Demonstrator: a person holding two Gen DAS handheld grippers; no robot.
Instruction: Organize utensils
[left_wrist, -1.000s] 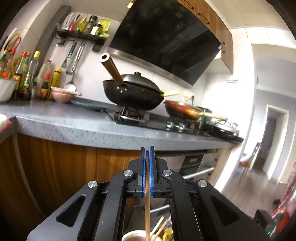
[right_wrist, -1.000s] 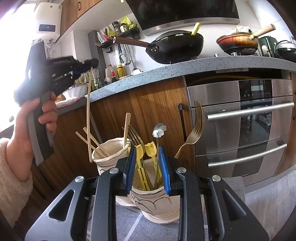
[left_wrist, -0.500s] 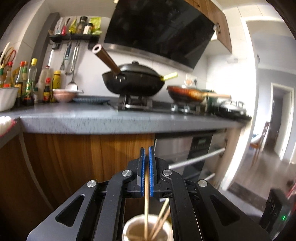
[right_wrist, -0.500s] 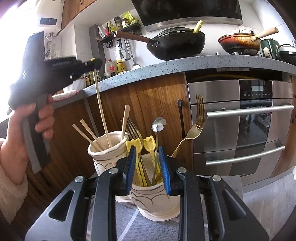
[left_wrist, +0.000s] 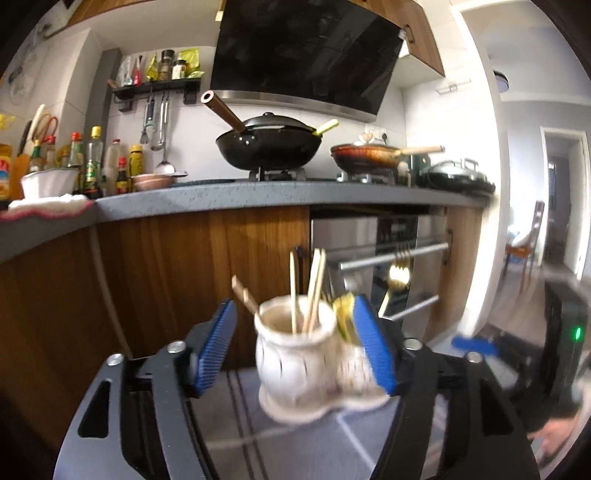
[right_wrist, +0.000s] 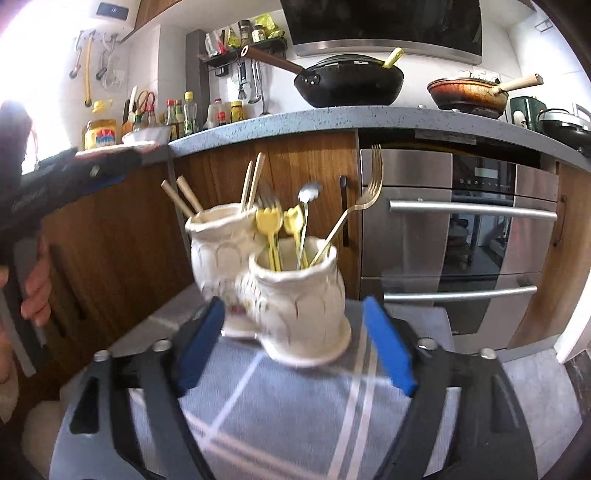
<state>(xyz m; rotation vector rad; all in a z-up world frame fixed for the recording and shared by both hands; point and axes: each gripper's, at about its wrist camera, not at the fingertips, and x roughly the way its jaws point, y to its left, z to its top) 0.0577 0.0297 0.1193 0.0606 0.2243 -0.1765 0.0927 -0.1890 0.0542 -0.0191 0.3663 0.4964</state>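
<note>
Left gripper (left_wrist: 295, 343) jaws are opening, and we've just dropped the wooden chopstick (left_wrist: 293, 291) into the cream ceramic holder (left_wrist: 295, 354); right gripper (right_wrist: 295, 343) is opening empty too.

We have let go of the chopstick (left_wrist: 293, 291): a second ago it hung pinched upright in our left gripper (left_wrist: 295, 343), and now it stands in the left cup (left_wrist: 295, 354) with the other sticks, while that gripper's blue fingers (left_wrist: 216, 345) are opening with the cup between them, untouched. Our left gripper has dropped toward the cup. Our right gripper (right_wrist: 295, 343), earlier narrowed around the spoon handles, is opening too, nothing pressed between its fingers (right_wrist: 389, 347).
</note>
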